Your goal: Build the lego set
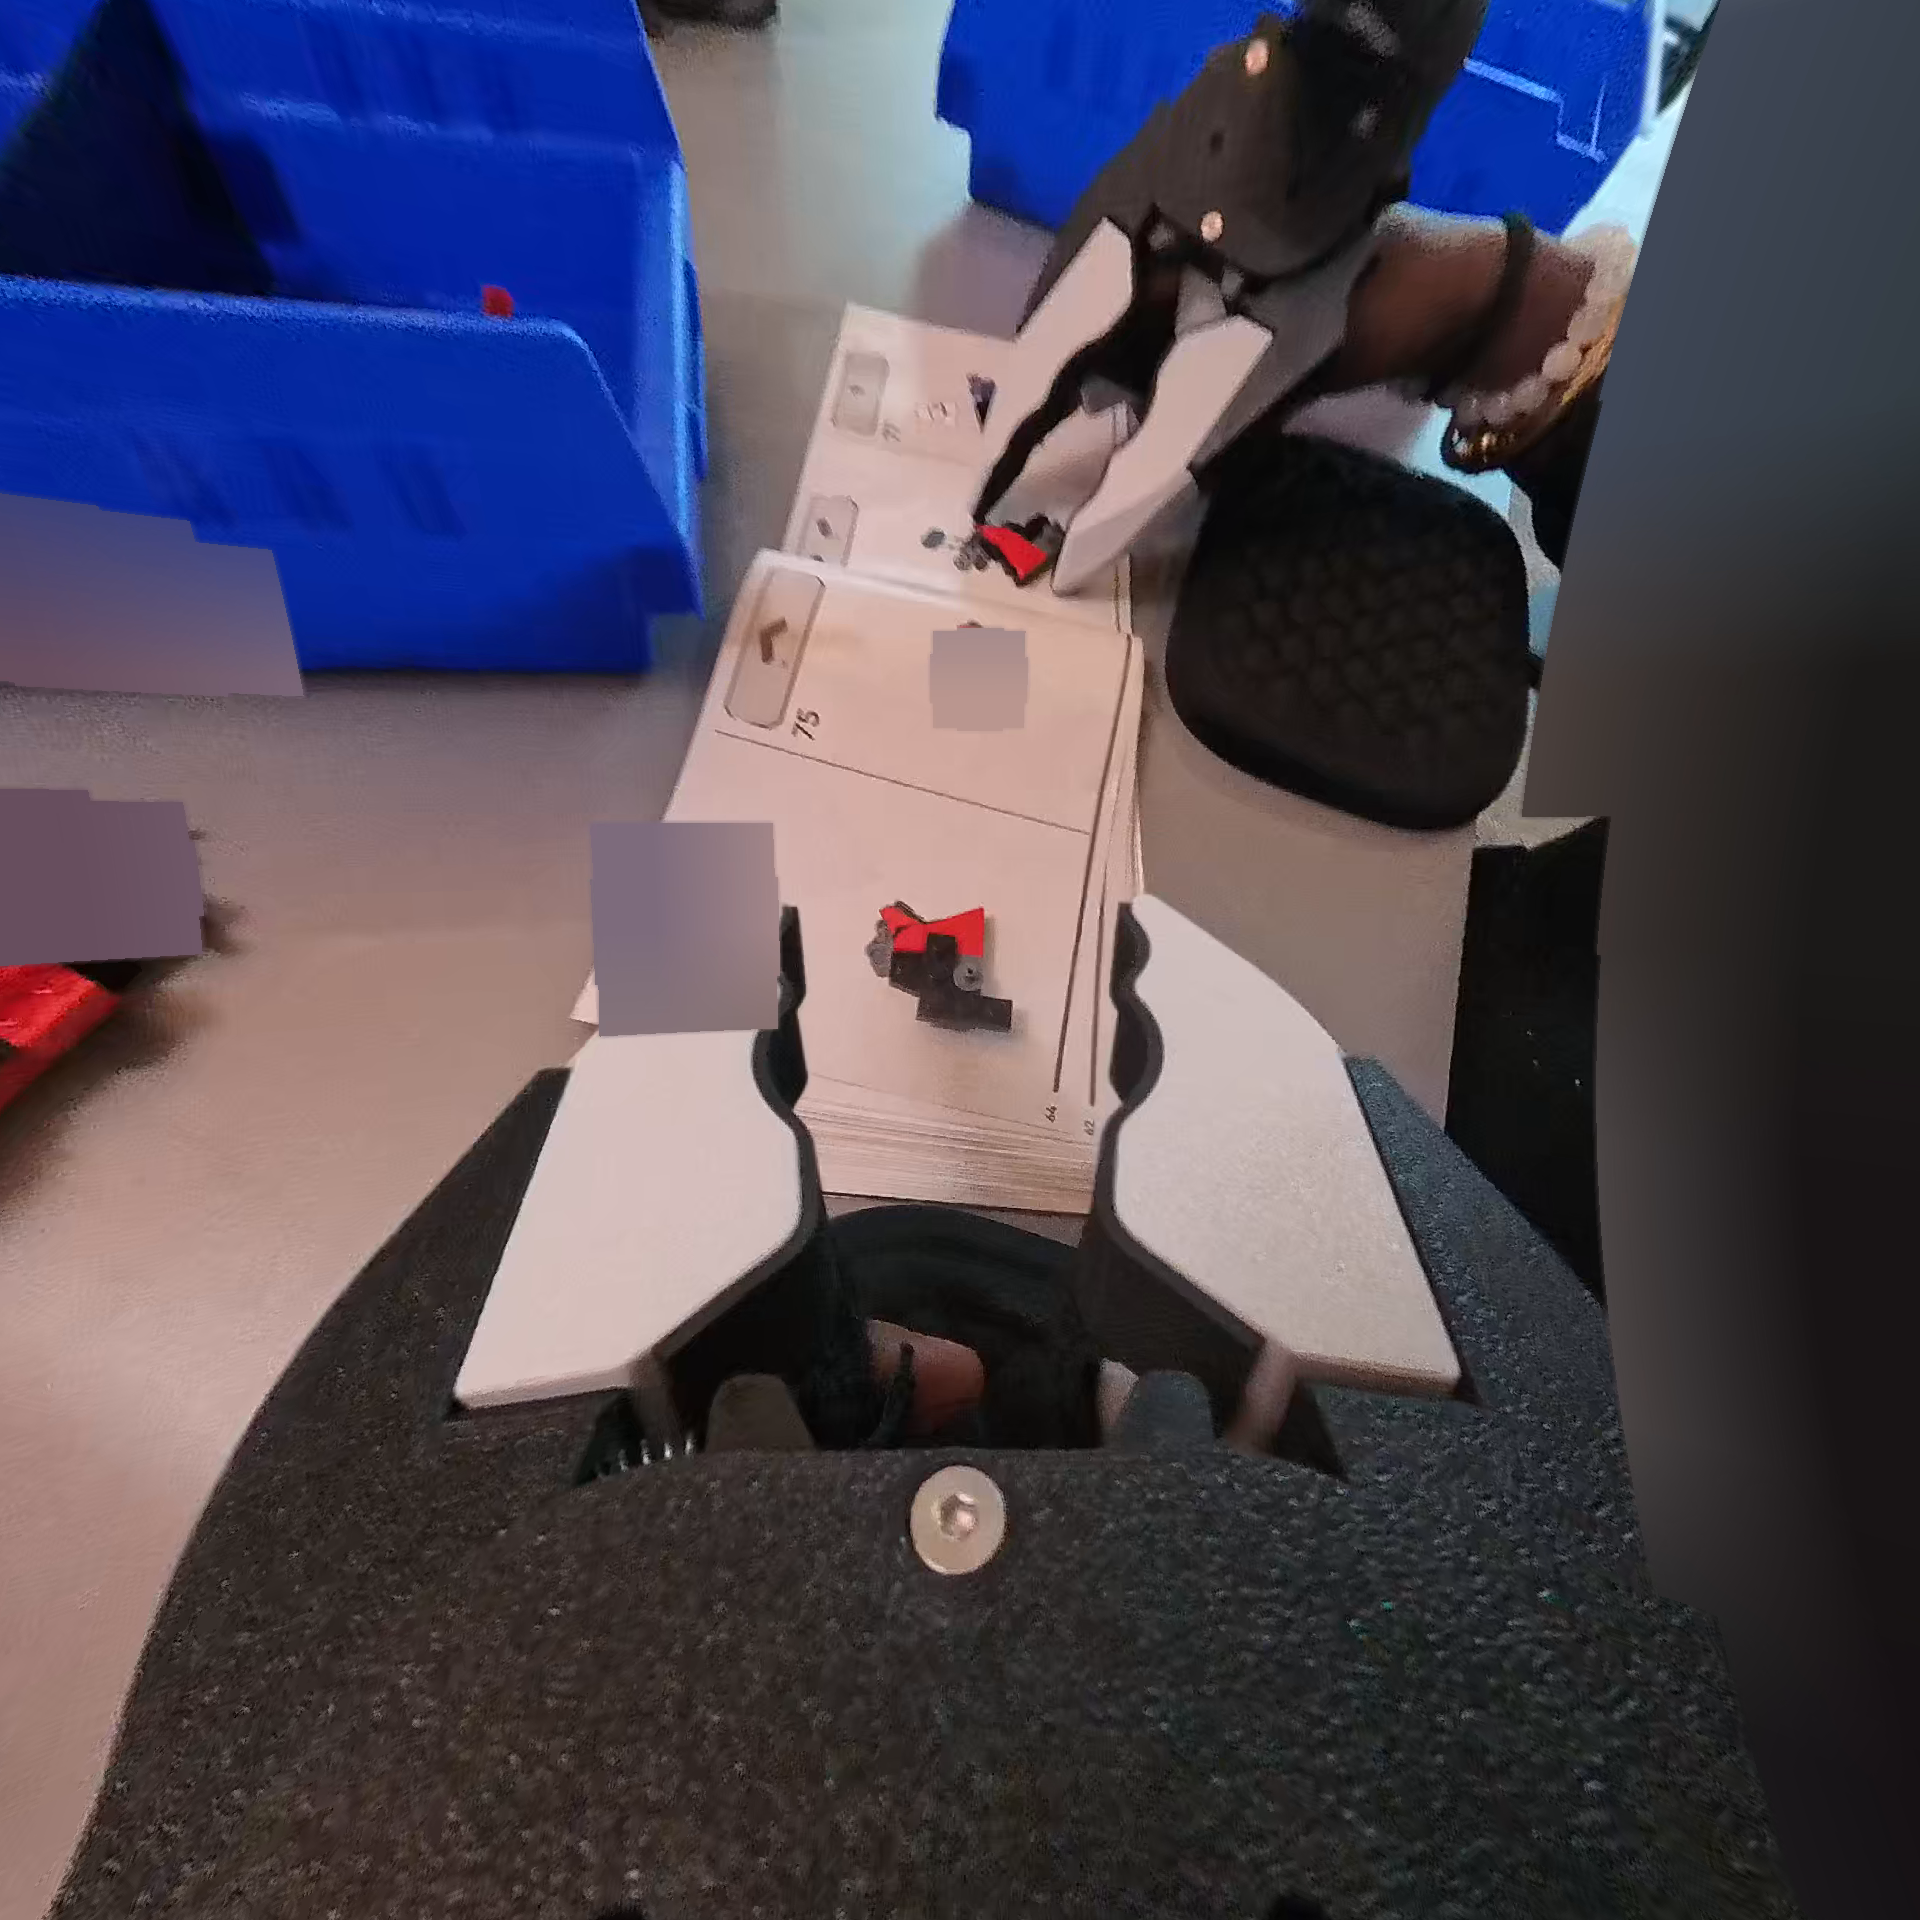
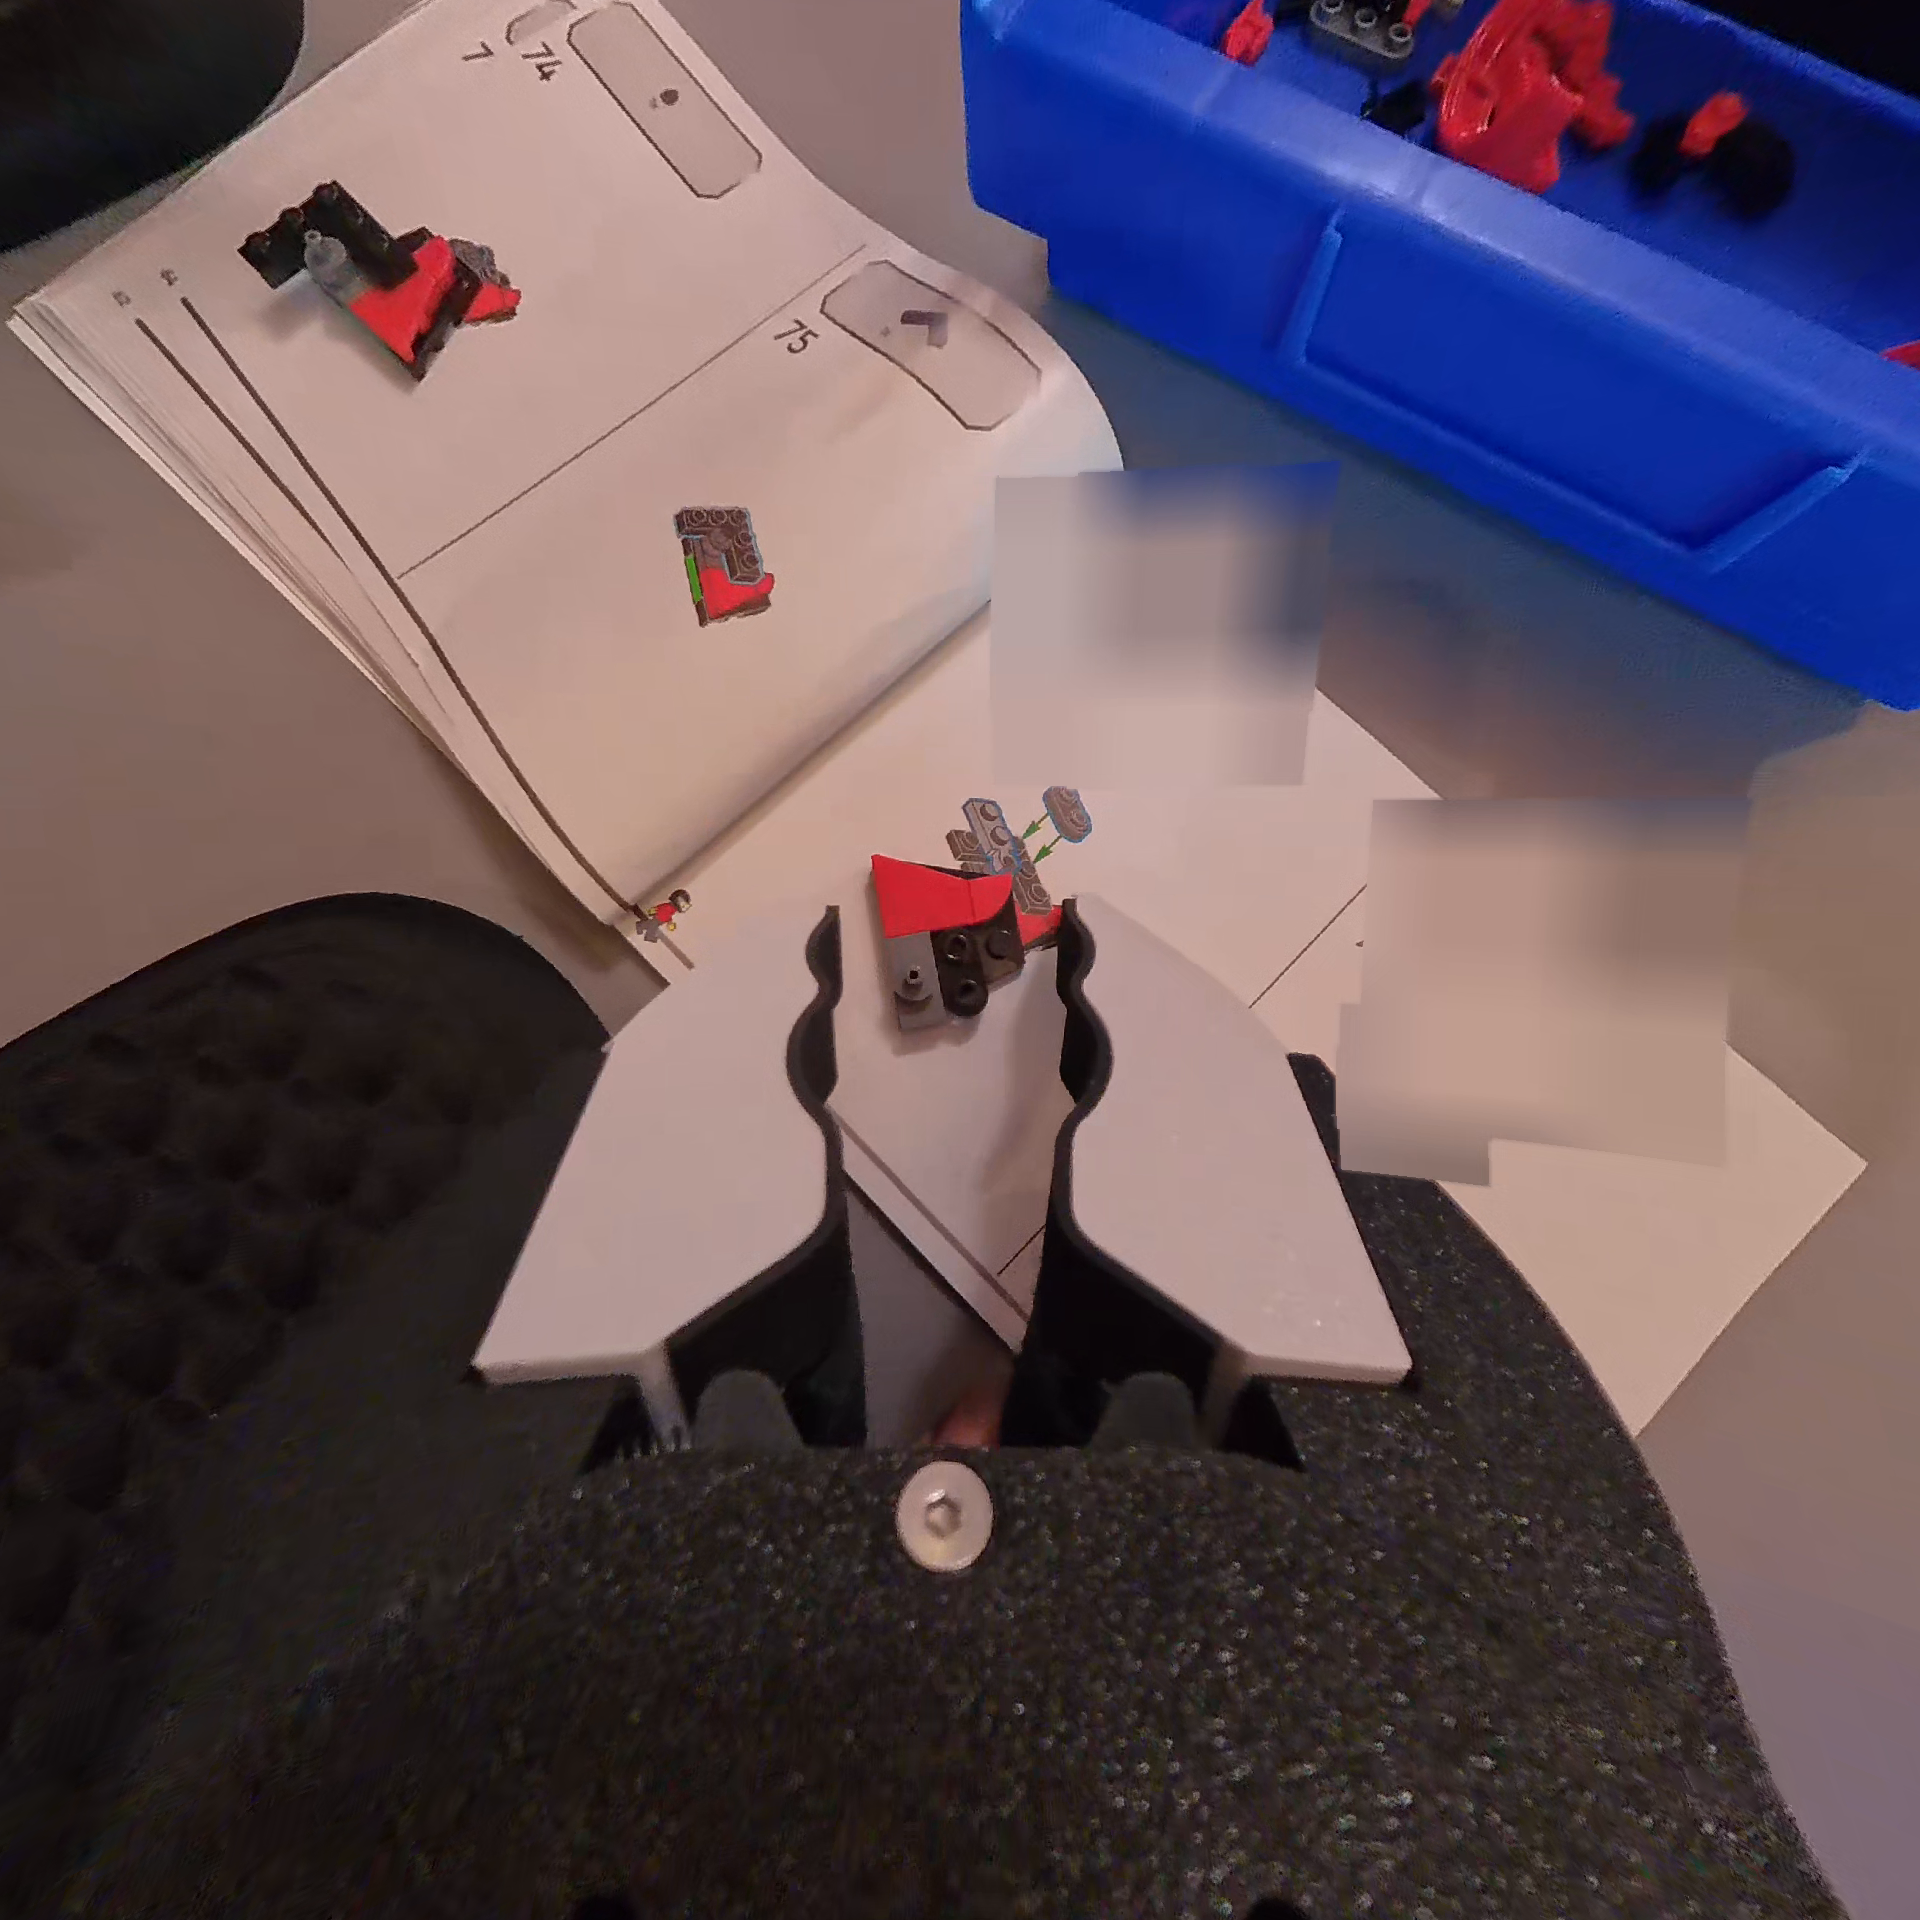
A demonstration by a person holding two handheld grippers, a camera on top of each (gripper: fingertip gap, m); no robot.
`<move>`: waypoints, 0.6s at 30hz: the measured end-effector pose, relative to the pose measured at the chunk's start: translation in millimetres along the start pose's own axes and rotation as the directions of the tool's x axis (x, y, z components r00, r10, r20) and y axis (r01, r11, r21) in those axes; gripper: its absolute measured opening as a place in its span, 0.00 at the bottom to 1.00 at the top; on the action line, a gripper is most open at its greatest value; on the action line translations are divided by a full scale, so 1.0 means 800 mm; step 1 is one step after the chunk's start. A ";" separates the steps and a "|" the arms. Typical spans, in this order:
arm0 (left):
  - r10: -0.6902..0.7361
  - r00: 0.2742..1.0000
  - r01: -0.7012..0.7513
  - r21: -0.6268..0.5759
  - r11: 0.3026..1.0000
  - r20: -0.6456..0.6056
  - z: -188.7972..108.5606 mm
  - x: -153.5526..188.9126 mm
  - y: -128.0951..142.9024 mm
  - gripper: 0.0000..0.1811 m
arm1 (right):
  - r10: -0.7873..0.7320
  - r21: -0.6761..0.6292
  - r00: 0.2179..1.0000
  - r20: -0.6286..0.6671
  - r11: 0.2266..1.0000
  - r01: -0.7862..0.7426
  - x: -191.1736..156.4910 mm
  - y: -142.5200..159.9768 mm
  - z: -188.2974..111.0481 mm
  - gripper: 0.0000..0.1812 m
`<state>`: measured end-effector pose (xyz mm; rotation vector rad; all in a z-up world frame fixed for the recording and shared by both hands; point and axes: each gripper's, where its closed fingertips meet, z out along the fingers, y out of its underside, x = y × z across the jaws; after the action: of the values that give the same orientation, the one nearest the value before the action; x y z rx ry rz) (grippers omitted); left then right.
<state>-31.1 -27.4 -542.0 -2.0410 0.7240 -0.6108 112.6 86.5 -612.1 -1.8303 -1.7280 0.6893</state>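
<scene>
An open instruction booklet (image 1: 935, 748) (image 2: 582, 665) lies on the grey table. A red-and-black Lego assembly (image 1: 940, 961) (image 2: 374, 275) sits on its near page. My left gripper (image 1: 961, 935) is open and empty, with one fingertip either side of that assembly. A second small red, grey and black assembly (image 2: 956, 935) (image 1: 1013, 545) lies on the other page. My right gripper (image 2: 948, 920) (image 1: 1029, 545) is open and low over it. Its fingertips flank the assembly, the right one (image 2: 1081, 935) close against the red edge. No piece is lifted.
A blue bin (image 2: 1455, 395) with loose red and black parts stands beyond the booklet. More blue bins (image 1: 312, 436) stand at the left. A black mesh pad (image 1: 1351, 634) (image 2: 208, 1195) lies beside the booklet. A red part (image 1: 42, 1018) shows at the left edge. A hand (image 1: 1507, 322) holds the right gripper. The gap from one gripper's tips to the other's is roughly 20 cm.
</scene>
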 end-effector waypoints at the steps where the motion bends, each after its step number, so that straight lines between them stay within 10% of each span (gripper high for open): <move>1: -0.002 1.000 0.001 -0.016 1.000 -0.012 0.005 0.002 0.004 0.31 | -0.005 -0.004 1.000 0.004 1.000 0.005 0.000 0.000 0.000 0.22; 18: 0.012 0.998 -0.022 -0.166 0.986 -0.062 0.037 0.003 0.037 0.26 | -0.065 -0.019 0.997 0.052 0.998 0.066 -0.004 0.000 0.000 0.16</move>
<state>-18.0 -25.6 -581.6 -2.1751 0.8520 -0.6226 112.3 83.8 -611.9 -1.7751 -1.8261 0.6998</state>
